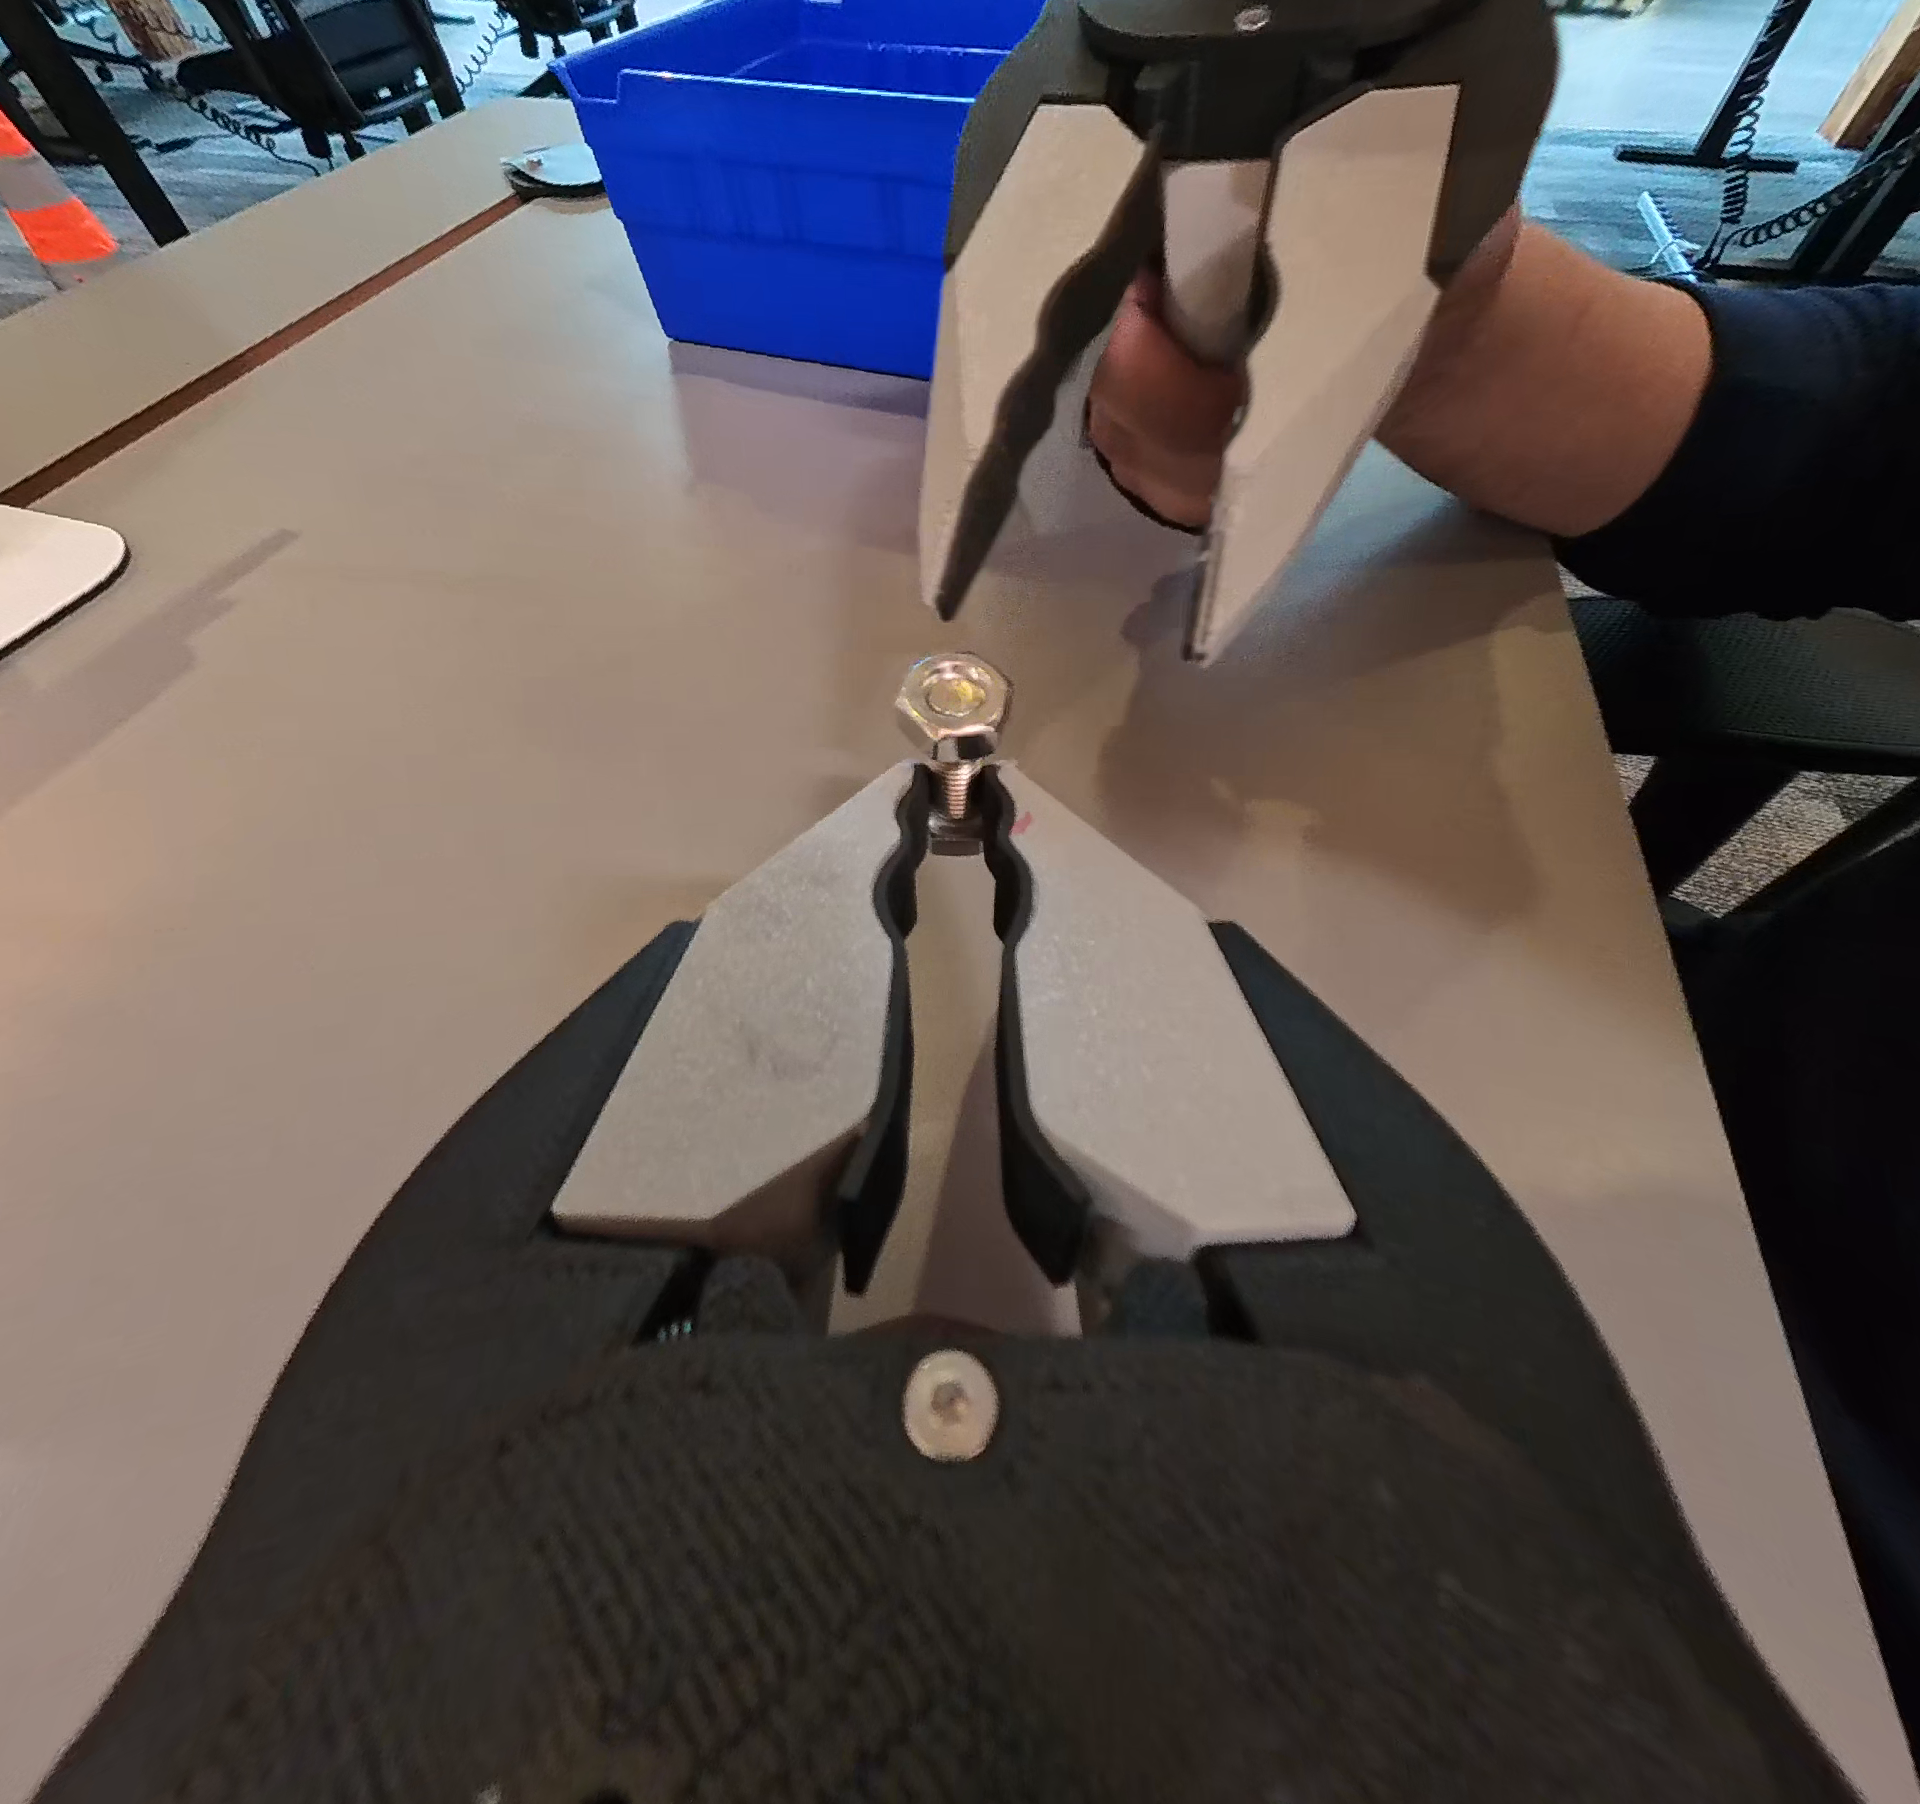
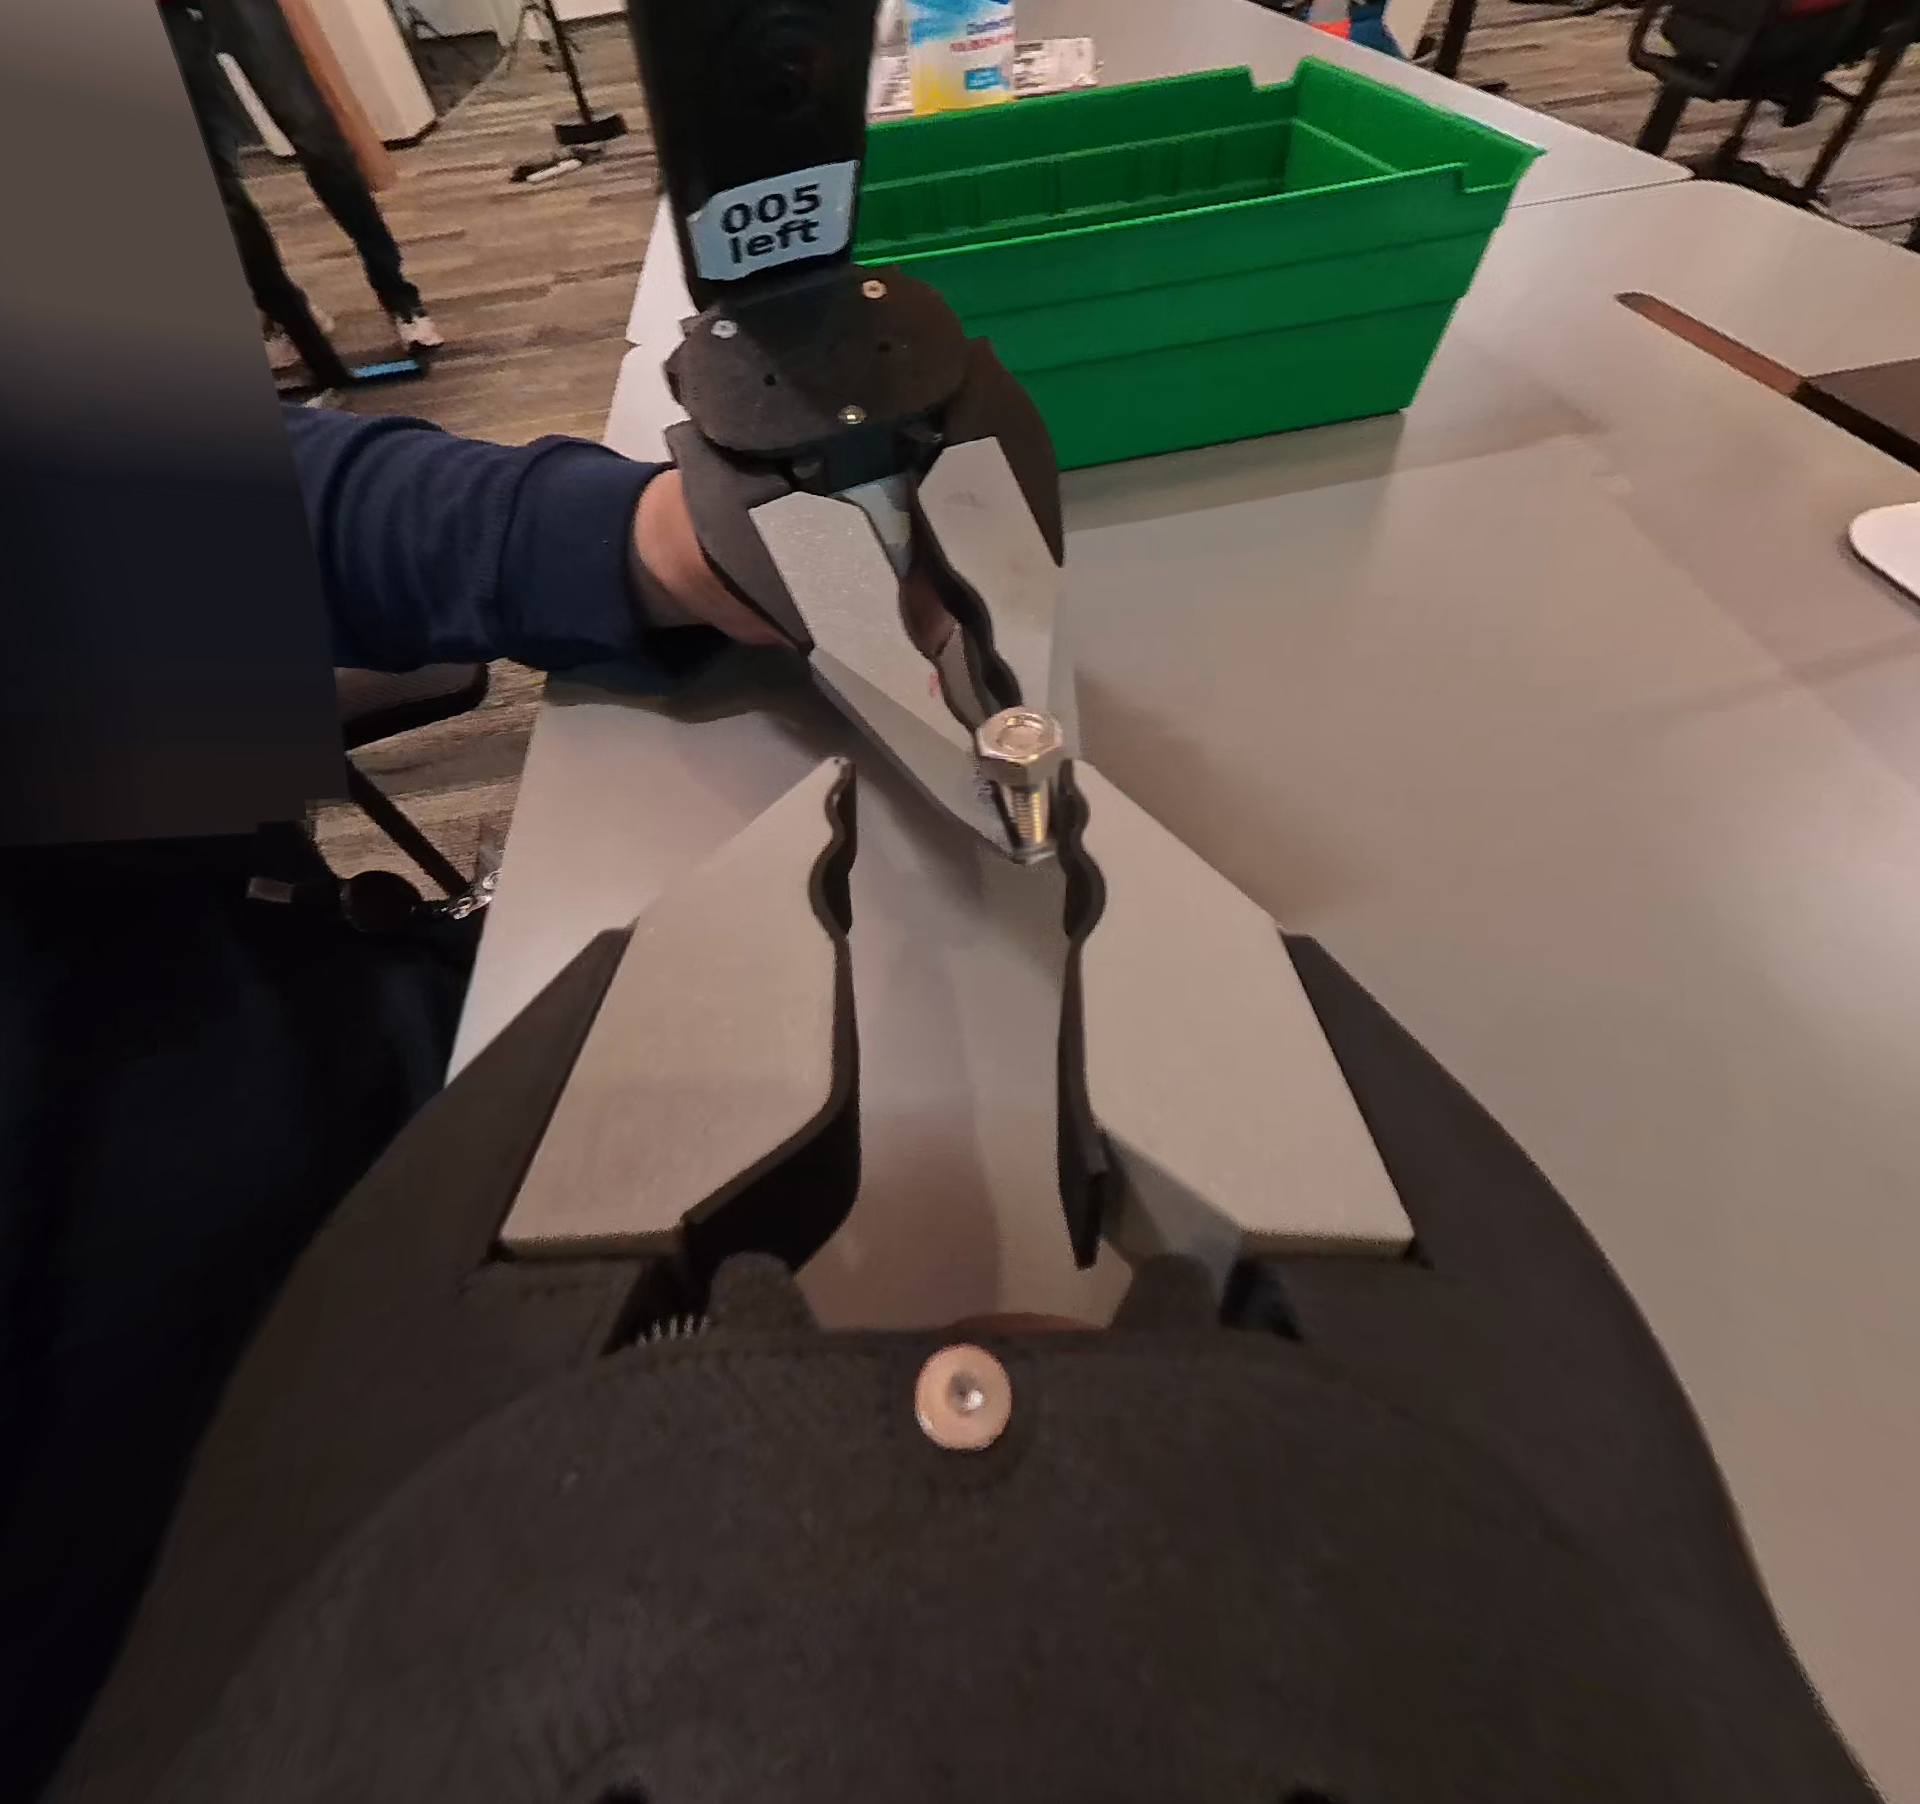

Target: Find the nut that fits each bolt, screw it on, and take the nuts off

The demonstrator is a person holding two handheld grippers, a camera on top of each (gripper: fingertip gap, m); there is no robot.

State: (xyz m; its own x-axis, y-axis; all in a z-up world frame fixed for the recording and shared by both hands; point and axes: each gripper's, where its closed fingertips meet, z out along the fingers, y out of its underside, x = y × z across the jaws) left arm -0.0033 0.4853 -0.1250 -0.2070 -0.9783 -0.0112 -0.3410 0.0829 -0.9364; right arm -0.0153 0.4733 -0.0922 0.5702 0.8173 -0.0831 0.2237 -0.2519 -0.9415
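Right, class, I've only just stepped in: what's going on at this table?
A person works two hand-held grippers over a grey table. The left gripper is shut on a bolt, held upright with a nut at its top. The right gripper is open near the nut, not touching it.

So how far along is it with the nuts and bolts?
One nut already sits at the top of a bolt, so a match looks found. The left gripper holds that bolt upright. The right gripper hovers open beside the nut. Whether it is tightening or removing, I cannot tell.
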